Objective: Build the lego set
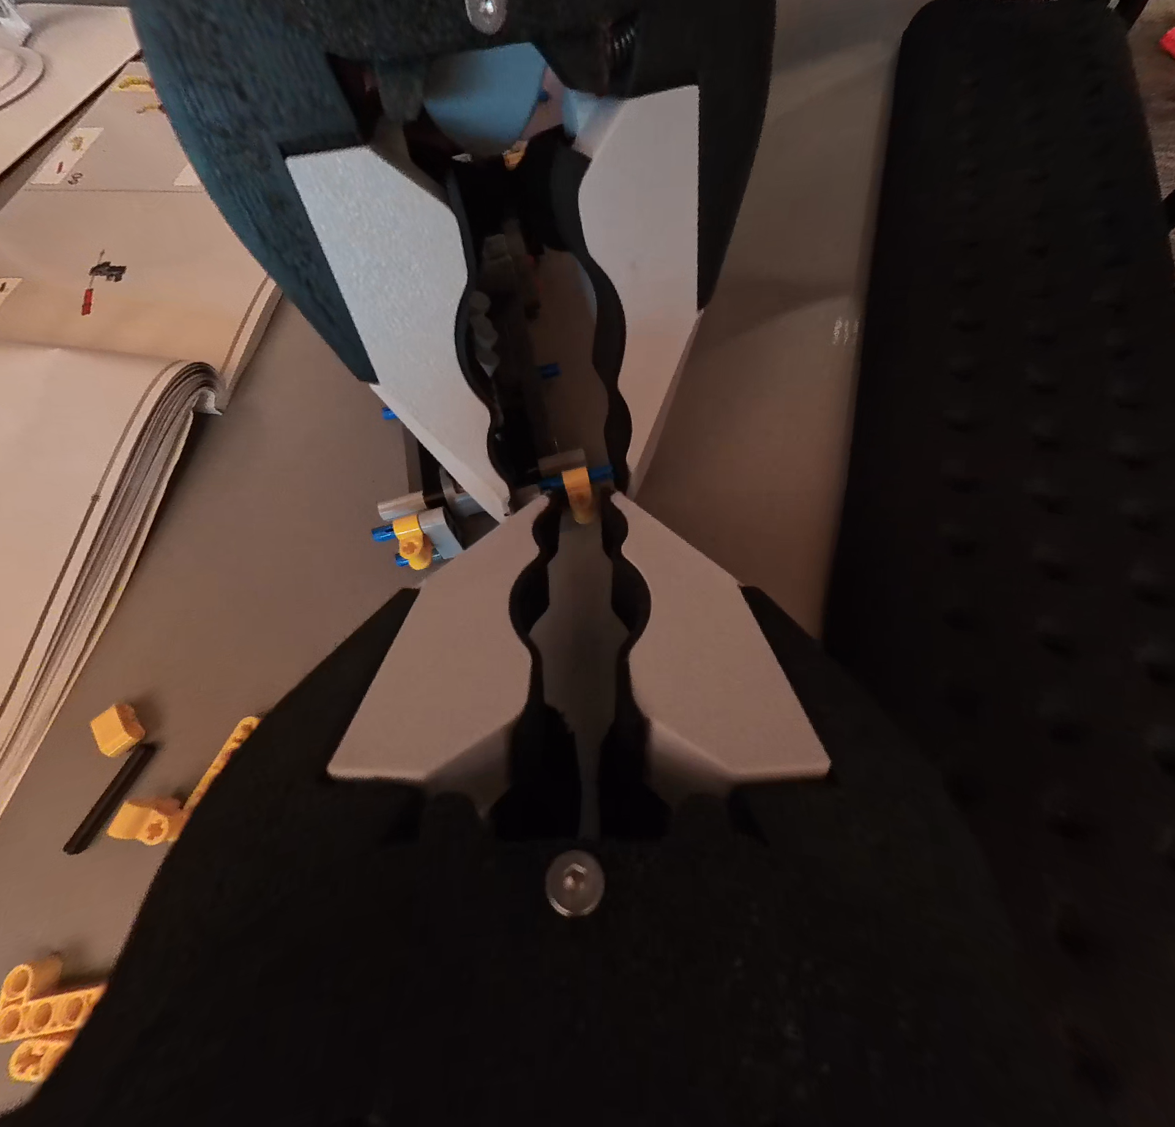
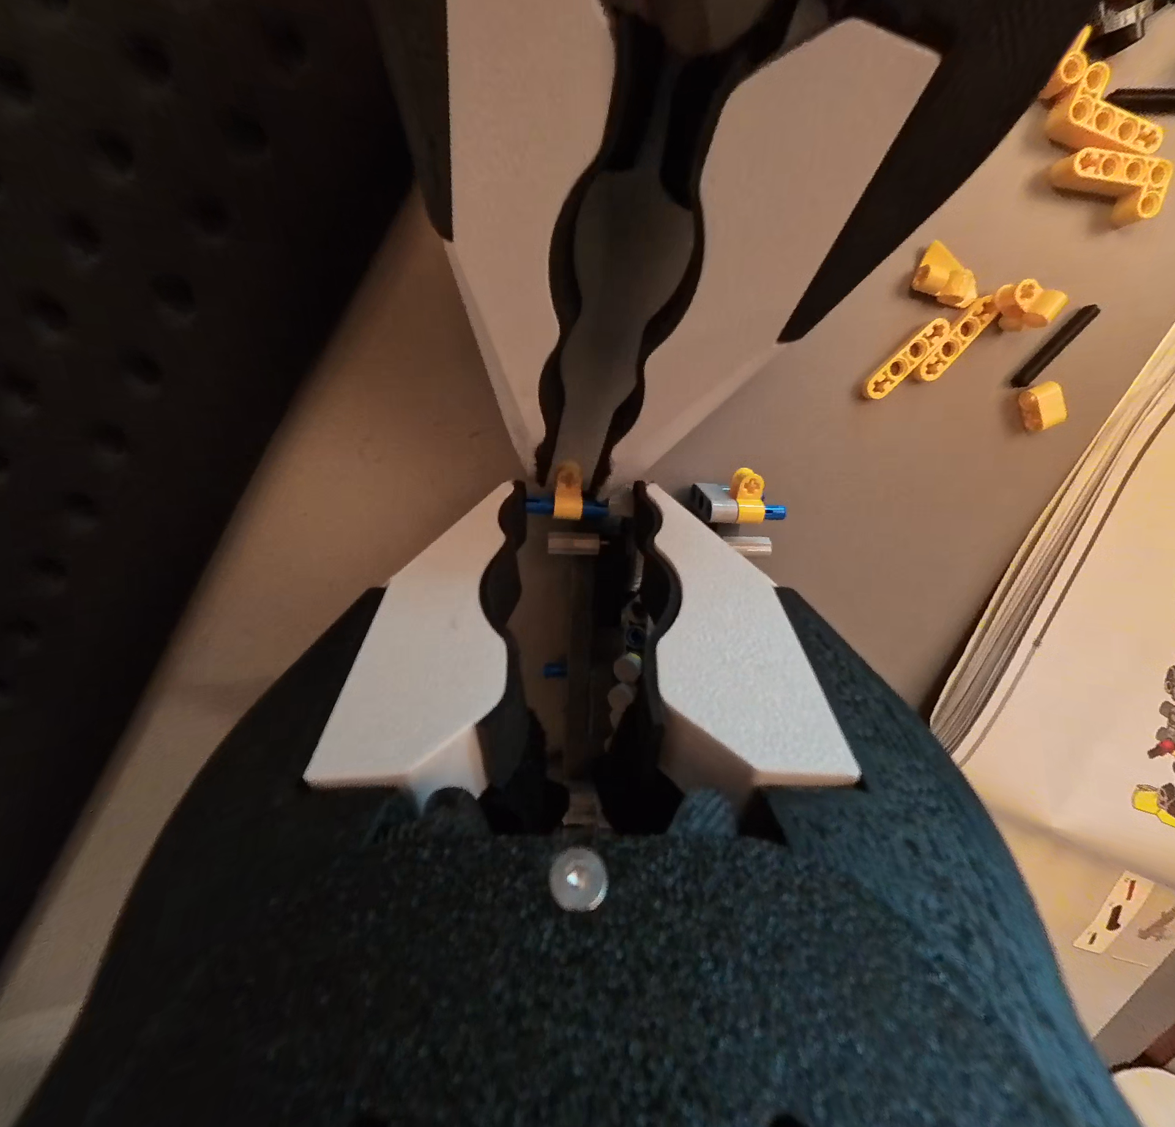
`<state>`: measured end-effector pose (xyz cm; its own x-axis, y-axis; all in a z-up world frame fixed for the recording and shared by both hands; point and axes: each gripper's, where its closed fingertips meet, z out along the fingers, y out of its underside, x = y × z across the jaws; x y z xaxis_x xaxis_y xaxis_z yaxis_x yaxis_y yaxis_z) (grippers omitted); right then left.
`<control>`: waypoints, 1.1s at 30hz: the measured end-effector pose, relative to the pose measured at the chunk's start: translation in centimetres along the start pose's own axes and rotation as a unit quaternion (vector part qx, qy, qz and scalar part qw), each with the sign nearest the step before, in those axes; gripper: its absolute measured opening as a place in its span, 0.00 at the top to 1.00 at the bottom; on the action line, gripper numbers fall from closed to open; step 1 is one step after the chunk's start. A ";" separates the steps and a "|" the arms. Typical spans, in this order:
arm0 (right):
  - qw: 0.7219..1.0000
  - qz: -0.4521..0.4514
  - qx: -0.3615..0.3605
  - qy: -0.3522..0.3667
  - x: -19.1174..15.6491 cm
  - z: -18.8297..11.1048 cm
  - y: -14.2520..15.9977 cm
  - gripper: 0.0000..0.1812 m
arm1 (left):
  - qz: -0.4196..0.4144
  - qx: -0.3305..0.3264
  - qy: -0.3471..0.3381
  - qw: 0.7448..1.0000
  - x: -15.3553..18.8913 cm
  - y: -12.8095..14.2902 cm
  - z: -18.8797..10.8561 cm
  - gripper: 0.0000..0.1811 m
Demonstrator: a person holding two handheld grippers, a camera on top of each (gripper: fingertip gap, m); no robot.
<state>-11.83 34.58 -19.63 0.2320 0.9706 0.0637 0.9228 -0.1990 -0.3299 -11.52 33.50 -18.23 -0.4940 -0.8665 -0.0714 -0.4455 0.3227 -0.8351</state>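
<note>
**Item: two tongs meeting tip to tip over a partly built Lego frame**

Nearest you in the left wrist view are your left tongs (image 1: 580, 511), black-bodied with pale wedge fingers (image 1: 693, 645). Their tips are nearly closed around a yellow connector (image 1: 580, 489) threaded on a blue pin (image 1: 604, 474); whether they actually pinch it, you cannot tell.

Your right tongs (image 2: 575, 492), dark teal-bodied, face them from the far side. They stand narrowly open, straddling the long black Lego assembly (image 2: 626, 594), with the same yellow connector (image 2: 568, 492) at their tips; firm contact cannot be confirmed.

A second yellow connector (image 2: 747, 492) with a grey block (image 2: 709, 500) sits on the assembly's other end, outside both tongs.

Loose on the grey worktop (image 2: 826, 460): yellow beams (image 2: 1109, 142), a black axle (image 2: 1055, 346), small yellow pieces (image 2: 1041, 404). An open instruction booklet (image 1: 95, 492) lies beside them. A black perforated panel (image 1: 1017, 524) stands along one edge.
</note>
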 end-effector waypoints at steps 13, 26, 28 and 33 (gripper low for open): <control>1.000 0.008 -0.005 -0.017 0.0 -0.1 0.0 0.80 | 0.001 -0.025 -0.009 1.000 -0.2 0.7 0.1 0.96; 1.000 -0.002 0.004 0.001 0.3 0.1 0.0 0.82 | 0.000 -0.035 -0.021 0.999 -0.3 0.5 0.1 0.96; 1.000 -0.013 0.005 0.010 0.3 0.1 0.1 0.82 | -0.004 -0.035 -0.019 0.999 -0.2 0.6 0.2 0.96; 1.000 0.008 0.003 -0.002 0.4 0.1 0.1 0.82 | -0.001 -0.037 -0.024 0.999 -0.4 0.6 0.2 0.96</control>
<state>-11.66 34.95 -19.71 0.2450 0.9680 0.0545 0.9172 -0.2132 -0.3366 -11.43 33.95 -18.79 -0.4578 -0.8836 -0.0980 -0.5008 0.3473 -0.7928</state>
